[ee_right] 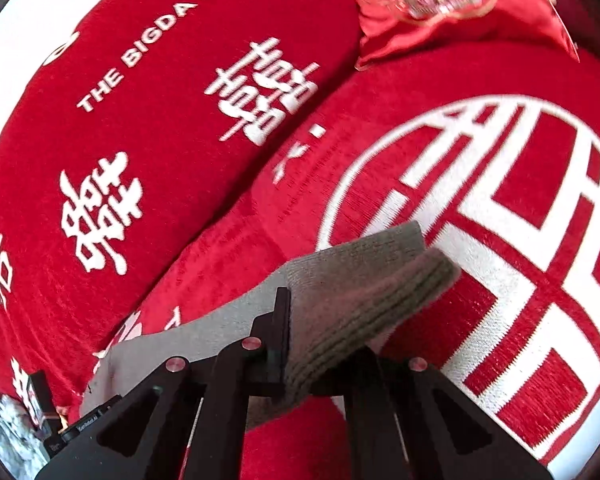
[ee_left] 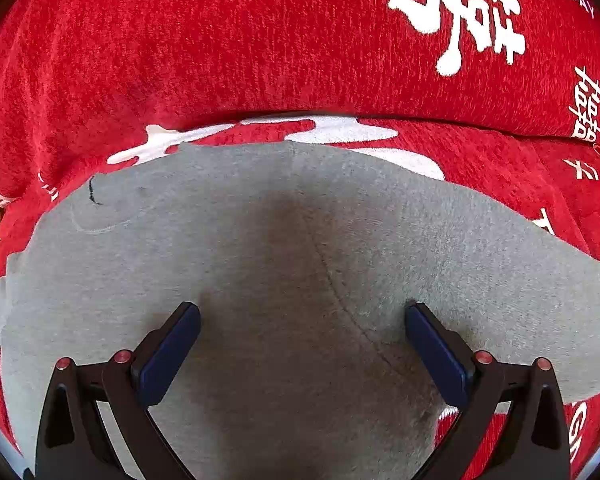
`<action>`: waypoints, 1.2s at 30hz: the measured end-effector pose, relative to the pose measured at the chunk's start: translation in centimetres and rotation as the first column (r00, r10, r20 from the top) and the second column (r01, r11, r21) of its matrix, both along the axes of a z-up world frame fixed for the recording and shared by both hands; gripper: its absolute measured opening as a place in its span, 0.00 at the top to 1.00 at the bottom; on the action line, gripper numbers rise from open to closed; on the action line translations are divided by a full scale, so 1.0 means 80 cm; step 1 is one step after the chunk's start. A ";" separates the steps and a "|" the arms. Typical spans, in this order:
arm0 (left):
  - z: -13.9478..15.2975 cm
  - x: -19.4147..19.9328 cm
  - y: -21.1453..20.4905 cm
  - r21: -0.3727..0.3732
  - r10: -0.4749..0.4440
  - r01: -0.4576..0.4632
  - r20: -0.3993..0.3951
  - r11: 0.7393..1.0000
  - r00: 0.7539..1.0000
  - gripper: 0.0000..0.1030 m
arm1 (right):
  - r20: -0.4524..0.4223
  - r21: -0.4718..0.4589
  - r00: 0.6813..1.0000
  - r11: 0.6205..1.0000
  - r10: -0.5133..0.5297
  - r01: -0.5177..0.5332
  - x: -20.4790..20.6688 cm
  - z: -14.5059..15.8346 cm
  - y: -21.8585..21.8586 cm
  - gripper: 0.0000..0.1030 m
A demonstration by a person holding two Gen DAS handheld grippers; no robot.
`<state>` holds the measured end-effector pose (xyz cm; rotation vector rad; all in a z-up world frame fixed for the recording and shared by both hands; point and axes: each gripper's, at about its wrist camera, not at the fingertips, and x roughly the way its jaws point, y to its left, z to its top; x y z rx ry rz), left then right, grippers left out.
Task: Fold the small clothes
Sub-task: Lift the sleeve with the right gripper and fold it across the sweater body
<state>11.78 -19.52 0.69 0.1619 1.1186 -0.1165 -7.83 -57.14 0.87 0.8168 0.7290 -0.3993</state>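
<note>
Grey garment (ee_left: 284, 264), red sofa cover (ee_left: 180, 48), cushion (ee_right: 452, 4)

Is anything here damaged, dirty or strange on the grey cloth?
One small thing: the grey cloth has a short dark mark near its upper left edge in the left wrist view, perhaps a loose thread or pen line. No tear shows. The right tool grips its ribbed cuff.

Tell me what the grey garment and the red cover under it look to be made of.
Grey garment: soft brushed knit, probably cotton fleece; matte fuzzy nap, and a ribbed cuff held in the right gripper. Red cover: seems chenille or velvety pile, slightly shiny, with woven or embroidered white characters. The left gripper hovers open above the grey cloth.
</note>
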 end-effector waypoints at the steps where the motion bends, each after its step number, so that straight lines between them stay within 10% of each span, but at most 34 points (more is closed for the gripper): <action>1: 0.003 -0.002 0.001 0.004 -0.006 0.006 0.006 1.000 1.000 0.00 | -0.001 -0.015 1.000 1.000 0.010 -0.010 0.001 0.006 0.005 0.94; 17: 0.054 -0.030 0.079 -0.076 -0.017 0.023 0.079 0.997 0.997 0.00 | 0.061 -0.233 0.961 0.940 0.270 -0.249 0.093 0.154 0.181 0.94; 36: 0.038 -0.057 0.278 -0.132 0.118 -0.114 0.023 0.985 0.993 0.00 | -0.006 -0.282 0.850 0.814 0.527 -0.507 0.202 0.174 0.476 0.94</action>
